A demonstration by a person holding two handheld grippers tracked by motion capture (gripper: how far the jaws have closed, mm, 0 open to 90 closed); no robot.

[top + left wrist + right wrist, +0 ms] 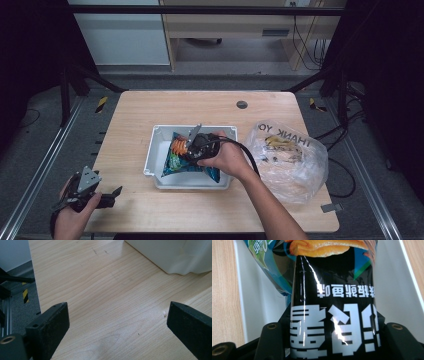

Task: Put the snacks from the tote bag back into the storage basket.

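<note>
- Glossy snack bag (187, 159), blue-green at the edges with an orange food picture and a black panel bearing large white characters; seen upside down in the right gripper view (332, 315).
- Lying inside the white tub (159, 134) at mid desk, slanted across it, lower corner against the near wall.
- Crinkled foil, with bright glare streaks down the black panel.
- Right gripper (192, 145) low over the tub, fingers clamped on the bag: in the right gripper view the black panel sits squeezed between the two black fingers, held narrow.
- Right hand (227, 157) wrapped around the gripper body from the near right side, forearm running diagonally in from the bottom edge, cable looping over the wrist.
- Left gripper (112, 195) resting at the near left corner of the desk (210, 105), well apart from the tub, pointing right along the desk edge.
- Left fingers (50, 325) spread wide, bare wood between them, holding nothing.
- Left hand (75, 210) curled around the gripper body at the desk's edge.
- Clear plastic carrier bag (290, 160), with printed lettering, crumpled just right of the tub.
</note>
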